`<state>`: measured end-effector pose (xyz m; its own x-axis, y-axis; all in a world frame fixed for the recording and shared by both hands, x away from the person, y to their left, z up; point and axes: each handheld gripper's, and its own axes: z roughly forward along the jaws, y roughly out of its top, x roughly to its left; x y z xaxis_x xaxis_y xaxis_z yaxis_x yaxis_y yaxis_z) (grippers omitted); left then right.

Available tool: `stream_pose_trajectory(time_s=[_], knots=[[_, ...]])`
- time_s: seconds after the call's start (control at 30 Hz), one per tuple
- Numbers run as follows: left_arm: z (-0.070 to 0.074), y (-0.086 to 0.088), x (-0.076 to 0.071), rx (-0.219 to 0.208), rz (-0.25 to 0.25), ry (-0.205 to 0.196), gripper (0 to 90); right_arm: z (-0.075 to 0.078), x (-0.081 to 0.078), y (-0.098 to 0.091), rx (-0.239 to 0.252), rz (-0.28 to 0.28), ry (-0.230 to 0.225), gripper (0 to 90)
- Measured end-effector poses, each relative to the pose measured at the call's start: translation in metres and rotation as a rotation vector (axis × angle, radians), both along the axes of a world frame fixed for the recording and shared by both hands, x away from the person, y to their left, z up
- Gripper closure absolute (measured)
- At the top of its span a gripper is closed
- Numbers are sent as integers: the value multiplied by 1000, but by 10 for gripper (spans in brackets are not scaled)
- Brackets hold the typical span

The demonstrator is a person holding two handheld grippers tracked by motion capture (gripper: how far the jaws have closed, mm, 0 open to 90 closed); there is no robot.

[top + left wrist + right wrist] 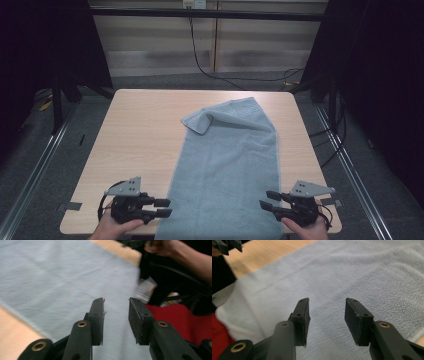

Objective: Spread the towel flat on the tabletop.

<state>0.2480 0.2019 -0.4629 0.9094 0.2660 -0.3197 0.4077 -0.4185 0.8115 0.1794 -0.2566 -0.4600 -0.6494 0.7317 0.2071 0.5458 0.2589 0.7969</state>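
Observation:
A light blue-grey towel (225, 165) lies lengthwise down the middle of the wooden table (135, 130), its far left corner folded over onto itself. Its near end hangs over the table's front edge. My left gripper (167, 208) sits at the towel's near left edge, jaws pointing right and open with nothing between them. Facing it from the near right edge, my right gripper (265, 200) is open too and holds nothing. In the left gripper view the jaws (116, 312) hover over the towel (62, 277). The right gripper (327, 315) hovers just above the towel (362, 272).
Bare wood lies left and right of the towel. Metal rails run along the floor on both sides of the table. A black cable (200, 60) hangs down the back wall. Something red (180, 315) shows below the table's near edge.

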Motion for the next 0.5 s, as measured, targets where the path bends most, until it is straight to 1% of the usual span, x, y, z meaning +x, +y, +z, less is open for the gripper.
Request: stream_pose_trajectory(time_s=[0.03, 0.07, 0.1, 0.13, 0.17, 0.2, 0.23, 0.27, 0.3, 0.33, 0.37, 0.4, 0.43, 0.5], knots=[[-2, -5, 11, 31, 14, 0, 618, -3, 7, 1, -13, 6, 9, 555], [-5, -10, 22, 49, 32, 5, 600, -4, 15, 3, -31, 13, 14, 552], [-8, -16, 36, 56, 61, 2, 594, -5, 23, 4, -42, 10, 17, 540], [-10, -21, 47, 71, 63, 10, 596, -5, 34, 5, -45, 8, 20, 537], [-12, -27, 56, 82, 75, 6, 595, -6, 42, 6, -44, 8, 17, 531], [-13, -34, 64, 96, 93, -8, 592, -6, 51, 7, -45, 5, 17, 522], [-14, -40, 72, 99, 99, 1, 583, -7, 60, 8, -57, -3, 17, 508], [-15, -44, 78, 108, 95, 8, 576, -9, 68, 9, -61, -16, 21, 505], [-17, -51, 84, 109, 106, 1, 566, -10, 74, 10, -57, -16, 25, 498], [-18, -55, 88, 136, 107, -18, 569, -13, 84, 11, -60, -22, 32, 479], [-21, -61, 92, 149, 125, -31, 565, -15, 89, 12, -70, -34, 38, 472], [-26, -65, 97, 159, 128, -14, 560, -17, 96, 14, -89, -37, 40, 465], [-30, -69, 99, 189, 134, -33, 557, -20, 102, 15, -106, -42, 42, 461], [-38, -75, 99, 232, 133, -46, 548, -25, 111, 18, -126, -52, 57, 450]])
